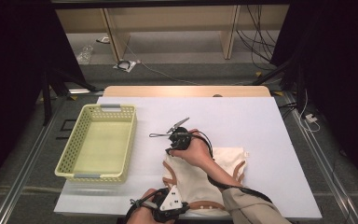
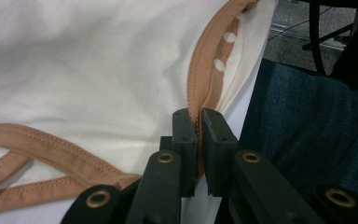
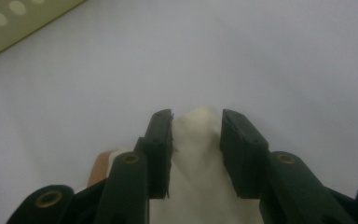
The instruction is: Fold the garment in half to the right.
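Lettering, labels, brands, numbers, signs: none that I can read. Checked: the cream cloth (image 1: 200,175) with its tan trim, the yellow basket (image 1: 98,140) at nine o'clock of my hands, the white table (image 1: 242,121), and my own black claws. All are plain or too blurred to show print.

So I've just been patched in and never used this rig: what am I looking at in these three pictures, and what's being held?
A person holds a two-jaw gripper in each hand. The high view looks down on a white table with a yellow basket and a cream garment trimmed in tan. Each gripper view looks along its own black jaws. The left gripper is clamped on the tan trim. The right gripper has a fold of the cream cloth between its jaws, with a gap at each side.
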{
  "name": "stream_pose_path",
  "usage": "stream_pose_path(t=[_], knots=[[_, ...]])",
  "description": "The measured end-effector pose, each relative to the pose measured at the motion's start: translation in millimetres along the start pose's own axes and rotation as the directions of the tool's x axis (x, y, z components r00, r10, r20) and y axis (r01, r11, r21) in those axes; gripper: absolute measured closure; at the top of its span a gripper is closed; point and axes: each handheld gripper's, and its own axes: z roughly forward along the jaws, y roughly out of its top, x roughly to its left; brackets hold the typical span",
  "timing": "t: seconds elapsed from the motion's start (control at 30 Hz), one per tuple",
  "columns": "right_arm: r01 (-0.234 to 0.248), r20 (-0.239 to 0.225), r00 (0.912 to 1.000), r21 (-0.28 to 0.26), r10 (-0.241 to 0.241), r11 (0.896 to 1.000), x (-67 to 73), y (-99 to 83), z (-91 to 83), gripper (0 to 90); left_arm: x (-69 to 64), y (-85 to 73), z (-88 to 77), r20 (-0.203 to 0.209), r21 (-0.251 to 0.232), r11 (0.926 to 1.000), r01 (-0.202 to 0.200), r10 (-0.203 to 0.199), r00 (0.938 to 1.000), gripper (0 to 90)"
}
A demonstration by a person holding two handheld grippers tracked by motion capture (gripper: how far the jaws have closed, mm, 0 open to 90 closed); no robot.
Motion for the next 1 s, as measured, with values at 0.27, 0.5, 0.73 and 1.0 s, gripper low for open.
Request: stream_pose_path(t=[0.27, 0.5, 0.73, 1.0], knots=[[0.071, 0.026, 0.9970, 0.055, -0.073, 0.996, 2.0, 4.1, 4.8, 76.6, -0.4, -0.1, 0.0, -0.002, -0.001, 1.0000, -0.001, 0.001, 1.0000, 83.6], [0.101, 0.029, 0.9941, 0.091, -0.104, 0.991, 8.0, 9.0, 6.6, 87.8, -0.2, 0.0, -0.3, -0.001, 0.001, 1.0000, 0.001, -0.001, 1.0000, 83.9], [0.096, 0.026, 0.9948, 0.092, -0.099, 0.991, 7.0, 9.7, 6.7, 89.9, 0.1, 0.0, -0.5, 0.004, 0.000, 1.0000, 0.006, -0.006, 1.0000, 84.1], [0.090, 0.028, 0.9953, 0.086, -0.093, 0.992, 7.3, 9.1, 6.6, 90.0, 3.9, 1.2, -5.2, 0.052, -0.007, 0.9992, 0.041, -0.040, 0.9979, 75.6]])
